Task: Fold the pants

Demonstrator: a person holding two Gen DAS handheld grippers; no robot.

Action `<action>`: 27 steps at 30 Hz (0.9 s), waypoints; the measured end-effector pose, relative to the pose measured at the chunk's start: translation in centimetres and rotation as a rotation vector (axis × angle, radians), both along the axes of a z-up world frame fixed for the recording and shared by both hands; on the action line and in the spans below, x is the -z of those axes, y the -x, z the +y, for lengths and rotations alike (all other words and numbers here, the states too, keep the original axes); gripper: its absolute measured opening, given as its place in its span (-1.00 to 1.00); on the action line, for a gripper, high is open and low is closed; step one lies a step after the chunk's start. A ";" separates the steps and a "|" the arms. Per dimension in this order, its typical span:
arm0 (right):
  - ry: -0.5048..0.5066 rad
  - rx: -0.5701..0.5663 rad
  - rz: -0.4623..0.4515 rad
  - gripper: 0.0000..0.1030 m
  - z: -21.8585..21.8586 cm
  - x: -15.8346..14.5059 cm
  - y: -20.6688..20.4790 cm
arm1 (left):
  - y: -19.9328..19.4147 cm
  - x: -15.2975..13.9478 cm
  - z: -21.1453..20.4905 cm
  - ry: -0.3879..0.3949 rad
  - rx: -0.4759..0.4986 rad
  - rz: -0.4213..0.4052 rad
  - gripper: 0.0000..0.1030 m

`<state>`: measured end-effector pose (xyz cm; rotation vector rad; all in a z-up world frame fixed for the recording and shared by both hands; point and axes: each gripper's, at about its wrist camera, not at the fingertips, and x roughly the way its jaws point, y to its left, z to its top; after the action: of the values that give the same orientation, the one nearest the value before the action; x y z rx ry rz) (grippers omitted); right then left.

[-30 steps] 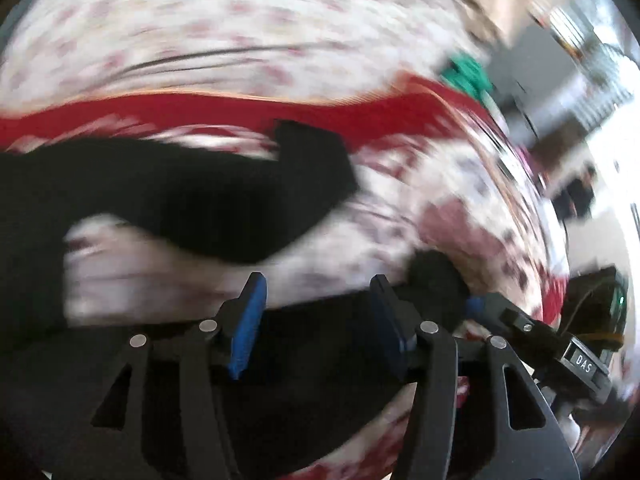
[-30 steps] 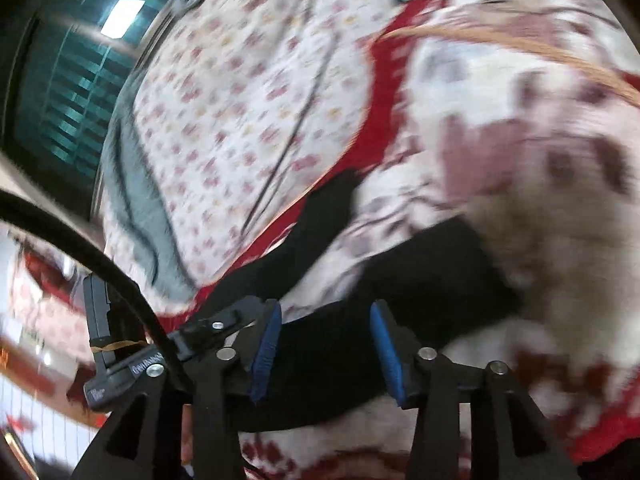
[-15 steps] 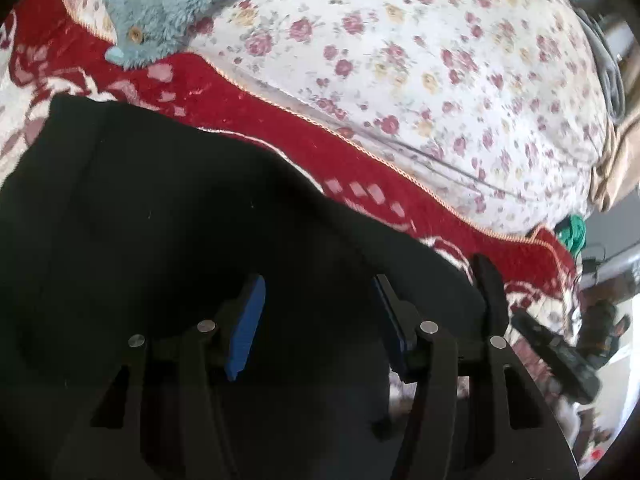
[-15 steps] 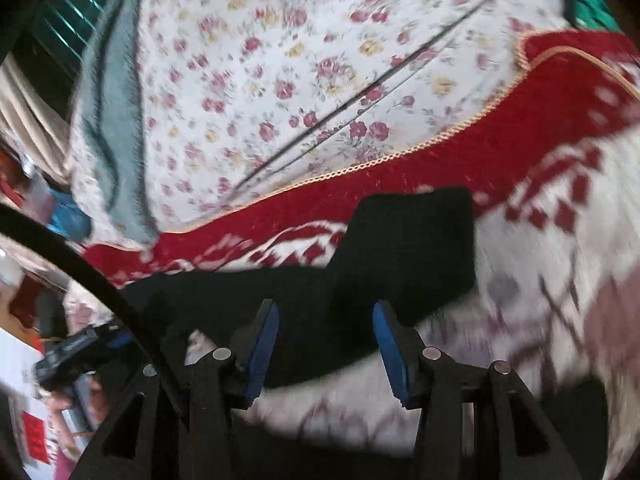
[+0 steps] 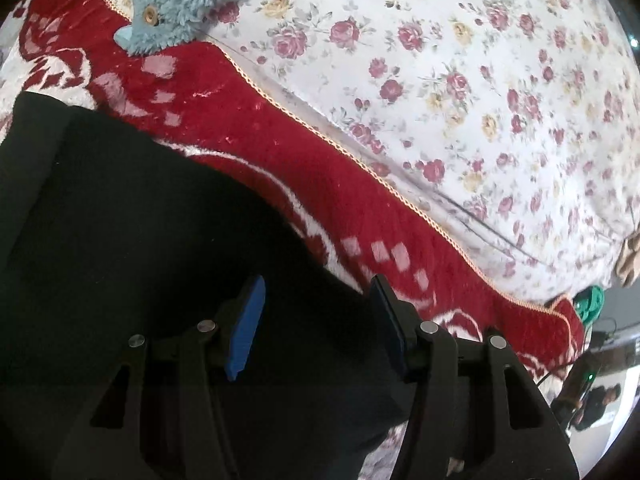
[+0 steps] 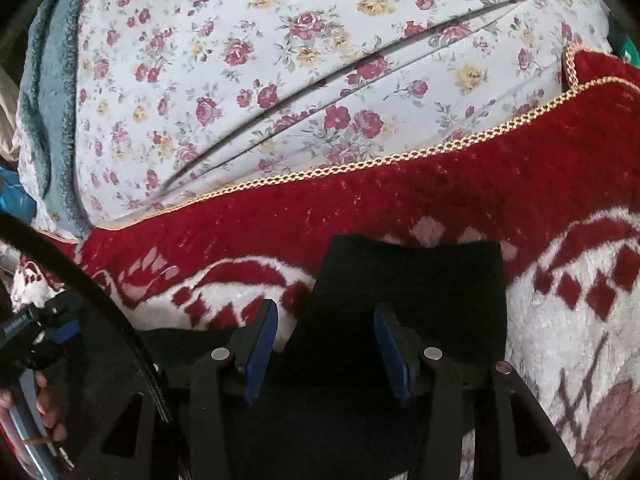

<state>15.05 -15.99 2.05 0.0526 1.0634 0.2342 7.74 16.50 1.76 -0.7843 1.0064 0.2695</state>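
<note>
Black pants (image 5: 132,240) lie flat on a red and white patterned blanket (image 5: 328,184). In the left wrist view they fill the lower left. My left gripper (image 5: 316,320) is open, its blue pads spread just above the black cloth, holding nothing. In the right wrist view a leg end of the pants (image 6: 412,288) lies on the blanket (image 6: 440,200). My right gripper (image 6: 326,354) is open over that leg end, with nothing between the pads.
A floral bed sheet (image 5: 460,80) lies beyond the blanket's gold-trimmed edge; it also shows in the right wrist view (image 6: 280,80). A blue-grey fluffy garment (image 5: 188,4) lies at the far edge, also in the right wrist view (image 6: 52,112). A green object (image 5: 590,300) lies at the right.
Both grippers swung over the blanket and settled closer to the pants. The left now looks along the wide black cloth, the right at the leg end. Both stayed open.
</note>
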 end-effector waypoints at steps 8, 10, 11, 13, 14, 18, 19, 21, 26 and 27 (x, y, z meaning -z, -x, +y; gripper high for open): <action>0.138 -0.052 -0.033 0.03 1.6 1.1 -1.9 | -2.8 0.4 -2.0 -0.160 0.027 0.091 0.04; 0.158 -0.071 -0.055 -0.32 1.4 1.3 -2.1 | -3.3 0.7 -2.7 -0.205 0.062 0.095 -0.01; 0.135 -0.073 -0.058 -0.35 0.8 1.1 -2.2 | -3.4 0.9 -2.8 -0.218 0.073 0.093 -0.10; 0.063 -0.057 -0.050 -0.73 -0.7 0.6 -1.9 | -3.3 1.0 -2.4 -0.255 0.063 0.109 -0.68; -0.007 -0.047 -0.045 -0.86 -1.7 0.0 -1.6 | -2.9 1.0 -1.9 -0.227 0.058 0.099 -0.71; -0.145 -0.035 -0.089 -0.90 -4.5 -2.5 0.6 | -1.2 0.7 0.2 -0.088 0.044 0.039 -0.89; -0.181 -0.034 -0.098 -0.90 -5.2 -3.1 1.3 | -0.6 0.3 0.3 -0.079 0.046 0.021 -0.90; -0.250 -0.023 -0.120 -0.90 -6.6 -4.5 2.9 | 0.4 -0.7 0.1 -0.090 0.056 -0.009 -0.90; -0.372 -0.002 -0.186 -0.90 -8.5 -6.9 6.4 | 3.0 -3.0 -0.5 -0.090 0.065 -0.076 -0.91; -0.391 -0.001 -0.201 -0.90 -8.6 -7.5 7.2 | 3.5 -3.4 -0.6 -0.085 0.066 -0.087 -0.91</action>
<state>7.88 -24.63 9.59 0.3730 0.8058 0.4370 4.26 15.95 5.13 -0.6789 0.9312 0.2177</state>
